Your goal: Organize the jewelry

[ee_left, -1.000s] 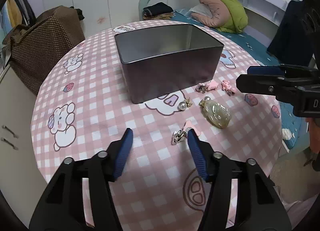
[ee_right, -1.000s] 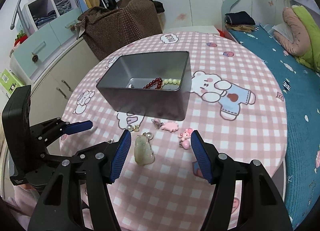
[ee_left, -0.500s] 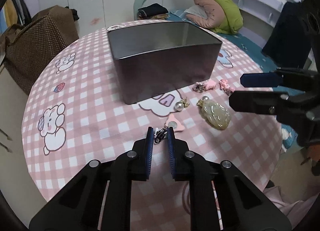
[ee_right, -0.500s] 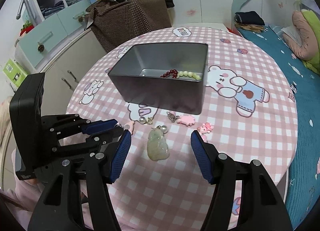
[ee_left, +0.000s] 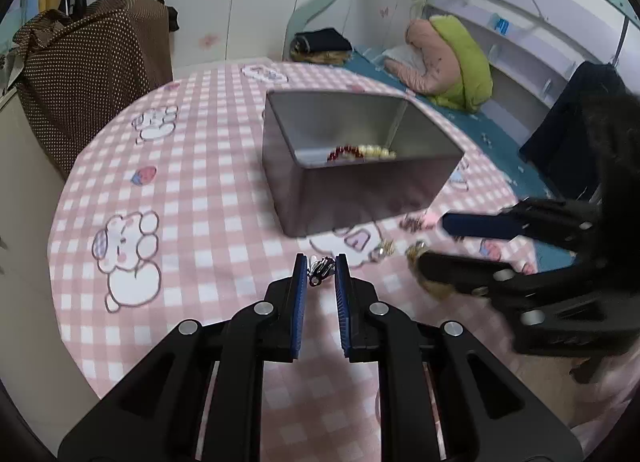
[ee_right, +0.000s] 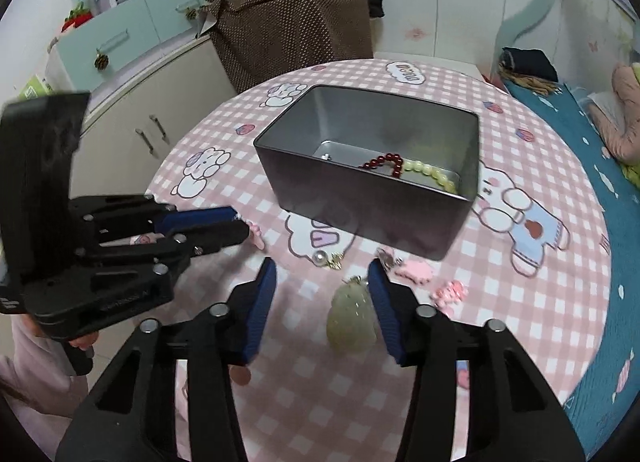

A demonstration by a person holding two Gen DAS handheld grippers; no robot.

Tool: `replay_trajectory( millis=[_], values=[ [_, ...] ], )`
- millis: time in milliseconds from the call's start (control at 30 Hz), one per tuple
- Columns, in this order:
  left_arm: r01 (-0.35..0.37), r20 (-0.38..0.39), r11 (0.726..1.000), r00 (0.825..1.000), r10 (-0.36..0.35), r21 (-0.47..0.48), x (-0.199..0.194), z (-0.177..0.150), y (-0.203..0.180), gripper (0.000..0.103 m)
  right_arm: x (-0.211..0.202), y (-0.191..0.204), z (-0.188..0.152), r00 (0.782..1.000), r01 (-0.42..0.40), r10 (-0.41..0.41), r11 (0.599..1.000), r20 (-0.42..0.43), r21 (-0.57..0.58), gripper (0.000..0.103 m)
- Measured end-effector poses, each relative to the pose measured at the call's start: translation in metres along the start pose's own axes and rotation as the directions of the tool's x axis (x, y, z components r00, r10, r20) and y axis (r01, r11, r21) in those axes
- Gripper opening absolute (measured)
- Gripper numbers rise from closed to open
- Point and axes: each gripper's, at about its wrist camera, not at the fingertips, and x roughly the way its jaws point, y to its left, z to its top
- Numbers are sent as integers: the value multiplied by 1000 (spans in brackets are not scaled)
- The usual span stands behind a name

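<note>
My left gripper (ee_left: 321,267) is shut on a small silver-and-pink hair clip (ee_left: 320,268) and holds it above the pink checked tablecloth (ee_left: 200,222), just in front of the grey metal tin (ee_left: 360,190). The tin (ee_right: 372,198) holds a red bead bracelet (ee_right: 382,164) and a pale green bead bracelet (ee_right: 430,174). My right gripper (ee_right: 322,282) is open, low over a pale green jade pendant (ee_right: 351,320). A pearl earring (ee_right: 326,259), a silver-pink clip (ee_right: 406,268) and a pink charm (ee_right: 450,291) lie nearby. The left gripper also shows at the left of the right wrist view (ee_right: 224,222).
The round table's edge (ee_right: 592,342) drops off toward a blue-covered bed (ee_right: 600,134). A brown dotted bag (ee_left: 92,74) stands behind the table on a cabinet (ee_right: 132,94). Pillows (ee_left: 448,58) lie on the bed.
My left gripper closed on the hair clip and lifted it toward the tin. My right gripper moved in lower over the jade pendant, staying open.
</note>
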Motion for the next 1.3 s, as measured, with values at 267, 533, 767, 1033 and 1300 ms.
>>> replay_trajectory(
  millis=[267, 533, 767, 1033, 1300],
  values=[
    [5, 25, 1000, 1000, -5, -9, -4, 10, 5, 14, 32, 9, 5, 998, 24, -27, 998, -57, -62, 30],
    [9, 12, 1000, 1000, -8, -27, 3, 7, 14, 14, 39, 6, 3, 997, 27, -32, 997, -70, -74, 14],
    [15, 17, 1000, 1000, -15, -20, 2, 7, 11, 14, 29, 4, 6, 998, 27, -30, 999, -49, -43, 13],
    [15, 61, 1000, 998, -15, 11, -12, 18, -2, 14, -6, -2, 14, 998, 47, -46, 999, 39, -26, 13],
    [19, 117, 999, 993, -23, 32, -27, 38, -16, 14, -30, -11, 22, 991, 71, -70, 997, 111, -5, 13]
  ],
)
